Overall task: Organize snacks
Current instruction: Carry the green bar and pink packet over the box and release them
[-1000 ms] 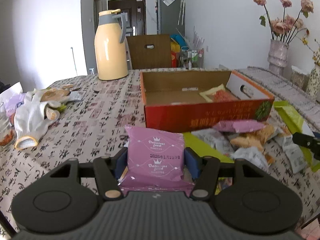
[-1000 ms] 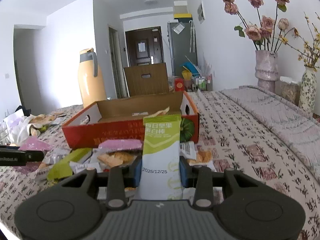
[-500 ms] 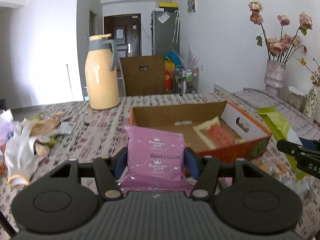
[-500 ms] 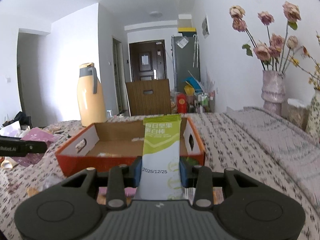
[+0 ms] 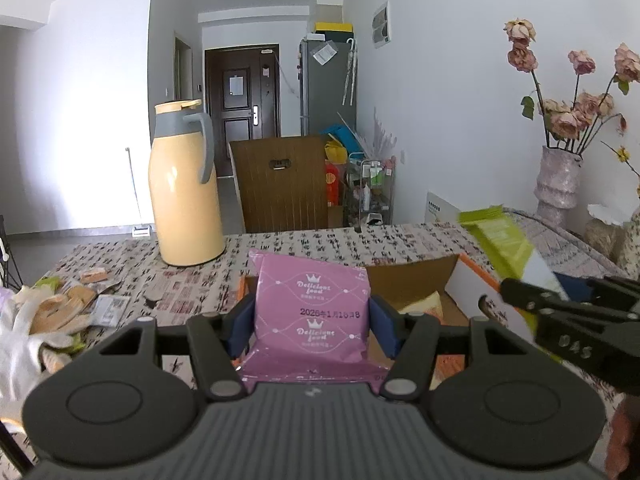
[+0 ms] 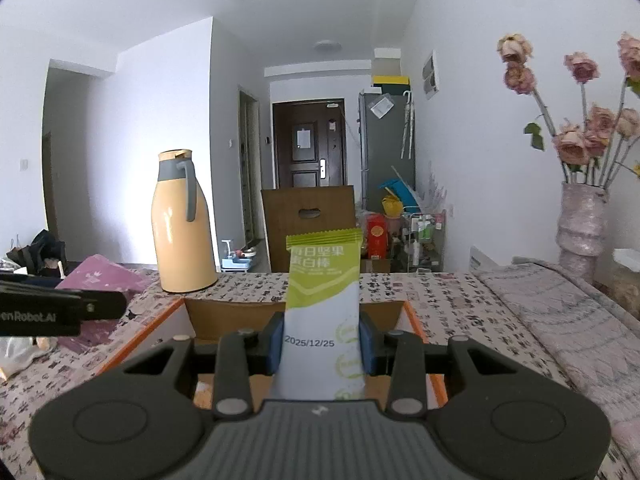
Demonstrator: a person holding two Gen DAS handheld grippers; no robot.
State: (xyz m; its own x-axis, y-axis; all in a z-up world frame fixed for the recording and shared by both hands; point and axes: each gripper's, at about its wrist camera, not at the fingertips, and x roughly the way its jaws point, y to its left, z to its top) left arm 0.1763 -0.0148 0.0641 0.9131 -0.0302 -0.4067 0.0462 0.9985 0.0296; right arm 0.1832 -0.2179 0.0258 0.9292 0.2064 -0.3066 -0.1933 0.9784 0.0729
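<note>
Left gripper (image 5: 312, 322) view alone shows loose wrappers (image 5: 86, 306).

Surface (image 5: 312, 240): covered w/ cloth printed in black script. Yellow thermos jug (image 5: 185, 188) upright at 11 o'clock. Open cardboard box (image 6: 208, 314), orange-edged, at ctr. White glove (image 5: 20, 344) and loose snack wrappers (image 5: 86, 300) at 9 o'clock. Pink ribbed vase (image 6: 580, 228) w/ dried roses at 3 o'clock.
</note>
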